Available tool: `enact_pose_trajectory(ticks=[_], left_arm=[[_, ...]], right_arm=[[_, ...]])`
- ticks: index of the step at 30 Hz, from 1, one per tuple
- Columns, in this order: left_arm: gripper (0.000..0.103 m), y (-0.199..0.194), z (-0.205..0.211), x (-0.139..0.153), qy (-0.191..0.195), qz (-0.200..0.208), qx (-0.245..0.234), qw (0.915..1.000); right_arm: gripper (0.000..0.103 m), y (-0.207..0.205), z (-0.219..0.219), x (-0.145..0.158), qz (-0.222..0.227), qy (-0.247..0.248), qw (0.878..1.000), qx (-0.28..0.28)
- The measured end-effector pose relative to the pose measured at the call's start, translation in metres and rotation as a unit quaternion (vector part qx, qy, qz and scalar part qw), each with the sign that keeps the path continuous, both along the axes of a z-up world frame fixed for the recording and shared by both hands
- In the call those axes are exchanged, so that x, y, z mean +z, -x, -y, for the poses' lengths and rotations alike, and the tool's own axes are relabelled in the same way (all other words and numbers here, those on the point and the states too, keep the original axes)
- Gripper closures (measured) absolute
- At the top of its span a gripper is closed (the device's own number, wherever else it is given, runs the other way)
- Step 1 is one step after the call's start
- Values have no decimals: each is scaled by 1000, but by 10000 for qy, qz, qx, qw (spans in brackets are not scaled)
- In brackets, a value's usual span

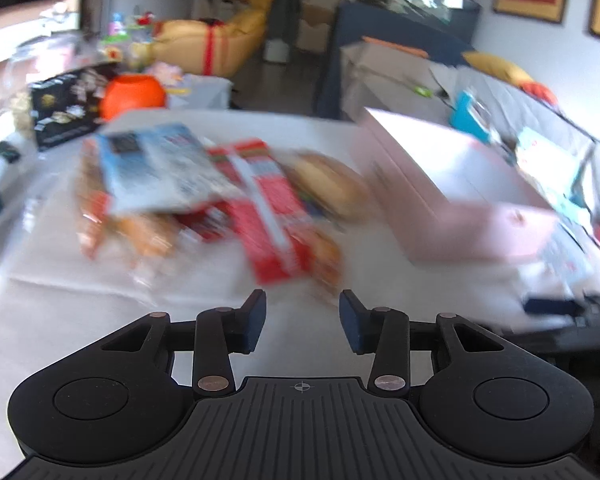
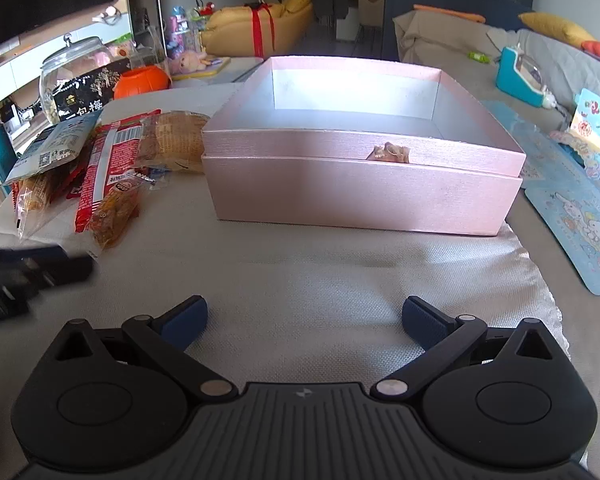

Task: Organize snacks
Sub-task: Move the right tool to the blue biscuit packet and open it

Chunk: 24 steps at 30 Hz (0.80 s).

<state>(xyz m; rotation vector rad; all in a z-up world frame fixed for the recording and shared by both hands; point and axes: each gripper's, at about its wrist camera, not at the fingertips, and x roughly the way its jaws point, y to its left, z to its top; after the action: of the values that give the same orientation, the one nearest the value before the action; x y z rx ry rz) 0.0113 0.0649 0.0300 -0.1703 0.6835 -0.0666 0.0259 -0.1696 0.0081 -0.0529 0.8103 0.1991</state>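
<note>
Snack pile [image 2: 96, 168] lies far-left, touching the open pink box [image 2: 360, 176]; red packet [image 1: 266, 208] runs near-to-far. My left gripper [image 1: 302, 320], part-open and empty, is just short of it, nearer. Right gripper [image 2: 304, 320] wide, empty, faces the box.

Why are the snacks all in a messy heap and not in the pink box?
The snack packets lie overlapping and crooked on the cloth, left of the pink box. The box looks empty. Nothing seems spilled or torn.

Glass jar [image 2: 74, 70], orange pumpkin bucket [image 2: 140, 82]
</note>
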Motion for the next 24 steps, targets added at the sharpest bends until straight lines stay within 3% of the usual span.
enact_pose_trajectory(ticks=[7,10,13,16,19,21,24], left_arm=[[58,3,-38,19,191,221,464,9985],[58,-1,-33,24,320,166,158,9992],[58,-9,-13,25,213,169,-307,9992],[58,-33,3,29,196,243,-377,9988],[58,-75,15,37,274,320,-309,9986],[58,-107,25,37,291,304,-556,9976],[60,-154,41,21,-239,45,-822,9963]], right_arm=[[1,-6,-11,3,106,12,9997,238],[10,-14,-23,10,58,-309,9976,619],[10,-17,-32,25,319,-389,9957,782],[10,-17,-36,36,542,-146,9941,932],[10,-20,-35,34,392,-61,9940,1016],[10,-20,-36,27,260,1,9946,1001],[10,-20,-37,19,124,-12,9952,975]])
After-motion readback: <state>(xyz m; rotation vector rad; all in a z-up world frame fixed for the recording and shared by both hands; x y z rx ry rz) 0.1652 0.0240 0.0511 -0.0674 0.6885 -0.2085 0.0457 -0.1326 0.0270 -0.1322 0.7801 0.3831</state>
